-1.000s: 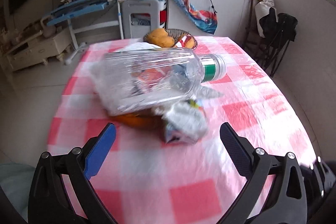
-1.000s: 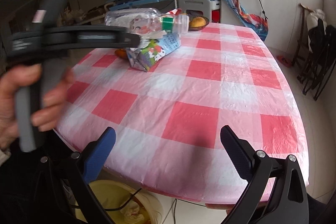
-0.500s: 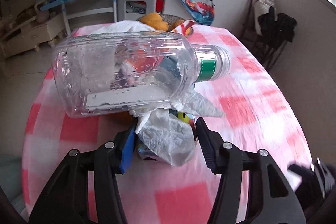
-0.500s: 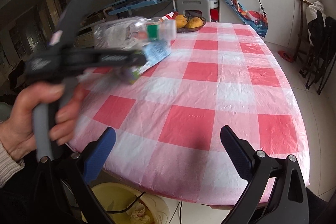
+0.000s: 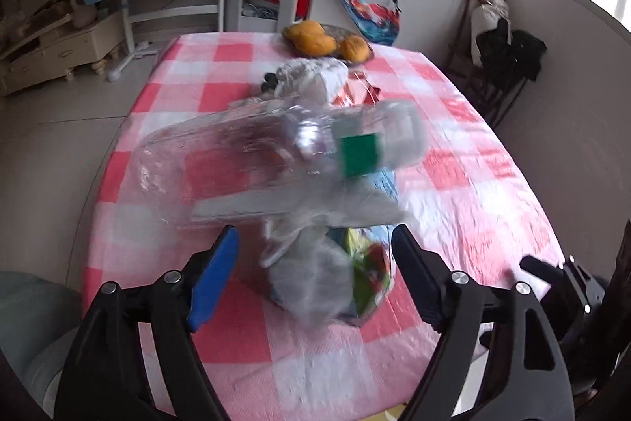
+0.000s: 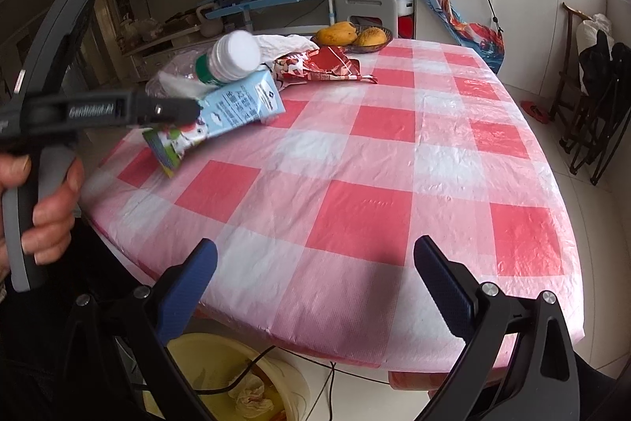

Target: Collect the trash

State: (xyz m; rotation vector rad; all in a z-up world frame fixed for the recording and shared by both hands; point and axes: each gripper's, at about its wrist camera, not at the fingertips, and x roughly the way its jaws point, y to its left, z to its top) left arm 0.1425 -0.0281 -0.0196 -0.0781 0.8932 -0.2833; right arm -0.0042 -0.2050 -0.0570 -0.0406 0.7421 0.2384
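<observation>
My left gripper is shut on a bundle of trash: a crumpled white tissue and a light-blue milk carton. A clear plastic bottle with a green label and white cap rides on top of the bundle. The bundle hangs above the near left part of the red-and-white checked table. A red snack wrapper and a white plastic bag lie further back on the table. My right gripper is open and empty over the table's front edge.
A basket of yellow-orange fruit stands at the far end of the table. A yellow bin with tissue inside sits on the floor under the front edge. Black folding chairs stand at the right.
The left gripper closed on the tissue and carton, then lifted the bundle with the bottle and pulled it back toward the table's near left edge. The right gripper stayed open.
</observation>
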